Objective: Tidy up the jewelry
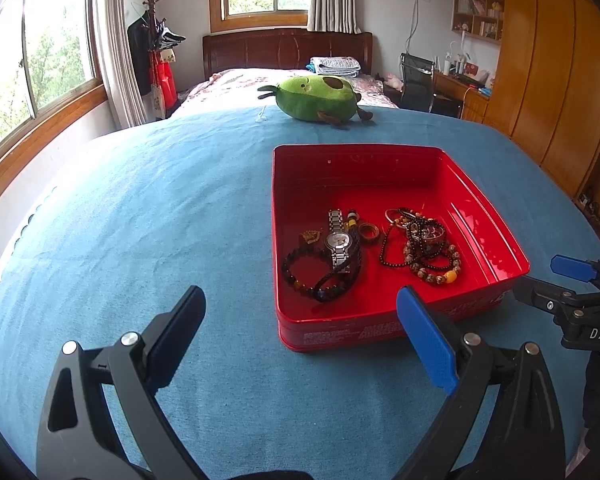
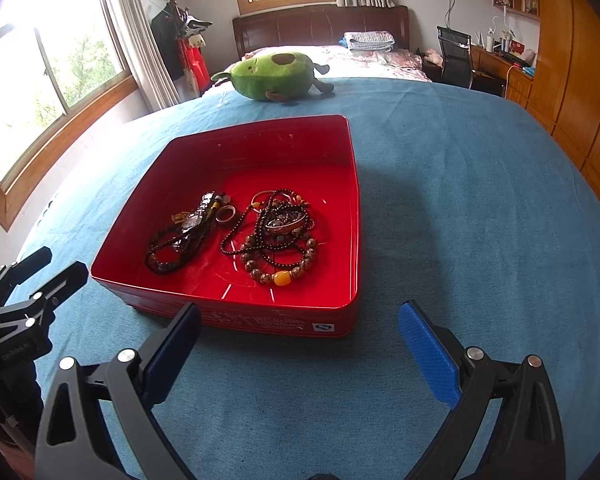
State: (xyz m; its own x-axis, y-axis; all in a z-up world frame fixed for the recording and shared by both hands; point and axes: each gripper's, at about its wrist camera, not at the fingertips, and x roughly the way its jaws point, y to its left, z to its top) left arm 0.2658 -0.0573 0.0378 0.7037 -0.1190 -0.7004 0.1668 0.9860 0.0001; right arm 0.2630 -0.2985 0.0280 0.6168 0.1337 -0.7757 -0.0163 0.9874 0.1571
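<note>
A red tin box [image 1: 496,240] [image 2: 352,208] sits on the blue cloth and holds the jewelry. In it lie a silver watch [image 1: 339,245] [image 2: 194,218], dark bead bracelets [image 1: 320,276] [image 2: 168,252], a ring [image 1: 369,232] [image 2: 225,213] and a tangle of bead necklaces [image 1: 428,246] [image 2: 280,236] with an amber bead [image 2: 282,278]. My left gripper [image 1: 300,328] is open and empty, just before the box's near left corner. My right gripper [image 2: 300,340] is open and empty at the box's near edge. Each gripper shows in the other's view, the right one [image 1: 572,280] and the left one [image 2: 40,276].
A green avocado plush [image 1: 320,98] [image 2: 276,76] lies at the far edge of the blue cloth [image 1: 160,220] [image 2: 480,200]. Beyond are a bed, a coat rack, windows on the left, and a desk, chair and wooden wardrobes on the right.
</note>
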